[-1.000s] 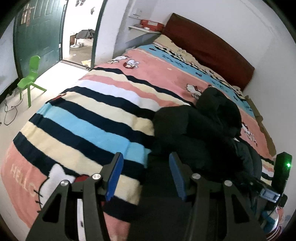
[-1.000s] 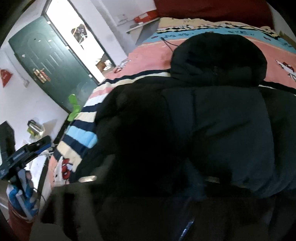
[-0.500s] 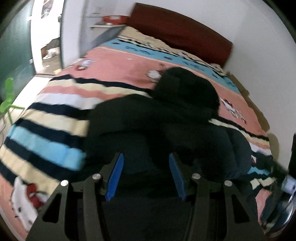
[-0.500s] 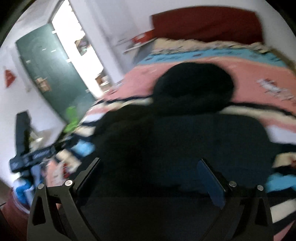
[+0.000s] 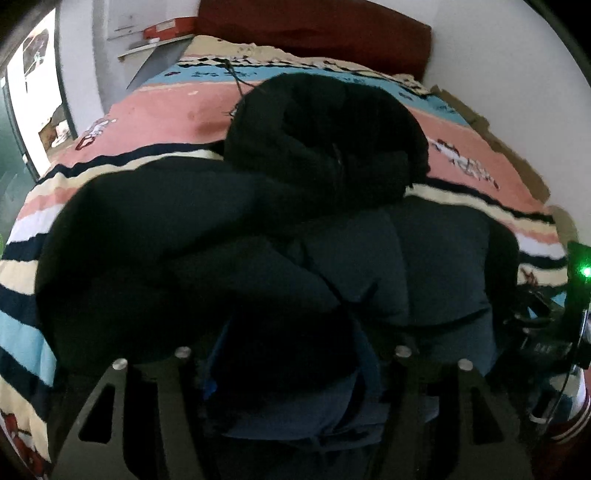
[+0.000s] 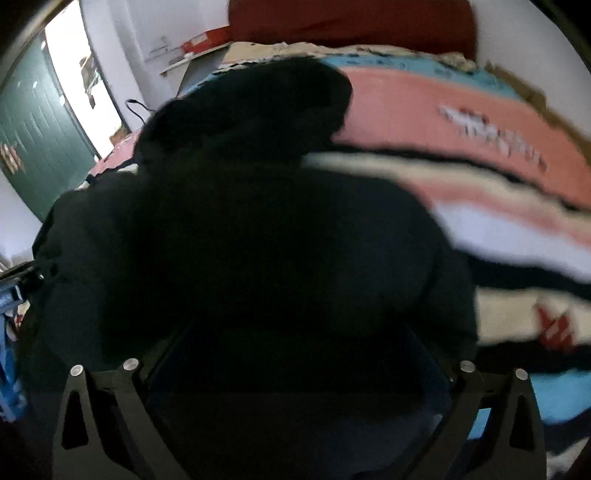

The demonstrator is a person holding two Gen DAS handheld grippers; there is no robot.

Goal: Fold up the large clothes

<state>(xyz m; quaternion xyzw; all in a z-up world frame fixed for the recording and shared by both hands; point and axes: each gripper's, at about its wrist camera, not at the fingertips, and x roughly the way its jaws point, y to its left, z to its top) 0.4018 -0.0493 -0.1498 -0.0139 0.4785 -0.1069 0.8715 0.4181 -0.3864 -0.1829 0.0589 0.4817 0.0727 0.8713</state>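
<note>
Jacket (image 5: 332, 258) lies half-folded on the bed (image 5: 166, 122); my left gripper (image 5: 291, 373) is opening over fabric, right gripper (image 6: 295, 373) spread wide, next needing a hem pinch.

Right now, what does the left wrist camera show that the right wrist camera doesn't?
Only the left wrist view shows a green indicator light at its right edge, and the jacket's quilted panels clearly. Only the right wrist view shows the green door. Both share the dark jacket with its hood, the striped blanket, the red headboard and the wall shelf.
</note>
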